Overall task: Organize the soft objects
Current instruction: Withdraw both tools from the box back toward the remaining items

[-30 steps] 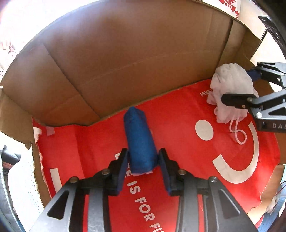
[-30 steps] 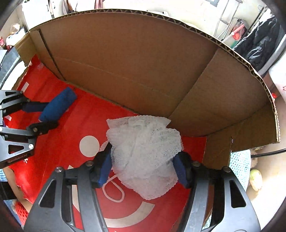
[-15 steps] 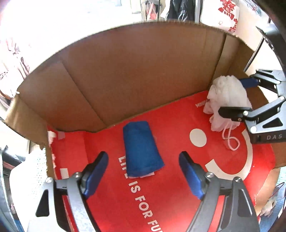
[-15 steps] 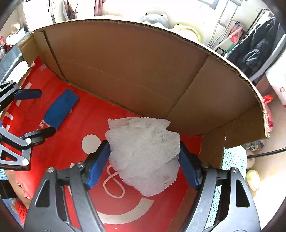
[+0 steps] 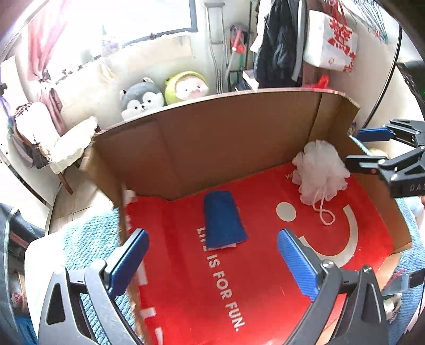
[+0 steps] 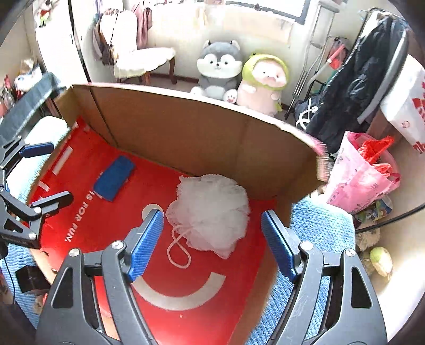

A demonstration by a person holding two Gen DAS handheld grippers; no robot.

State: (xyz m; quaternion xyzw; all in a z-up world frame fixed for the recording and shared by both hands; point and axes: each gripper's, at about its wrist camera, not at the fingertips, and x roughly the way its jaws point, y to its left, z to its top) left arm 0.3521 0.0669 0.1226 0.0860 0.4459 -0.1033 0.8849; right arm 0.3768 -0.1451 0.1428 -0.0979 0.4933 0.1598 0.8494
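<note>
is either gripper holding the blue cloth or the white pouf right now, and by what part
Nothing is held. The left gripper, whose jaws have just been opening, stands clear of the blue cloth. The right gripper is open around the white pouf, not touching.

Bright window [image 5: 148,16] glares at far; white cushioned chair [image 6: 138,57] far left, dark coat [image 6: 356,87] hanging far right, pale walls.

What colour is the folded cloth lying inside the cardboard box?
Blue; the folded cloth shows best in the left wrist view.
</note>
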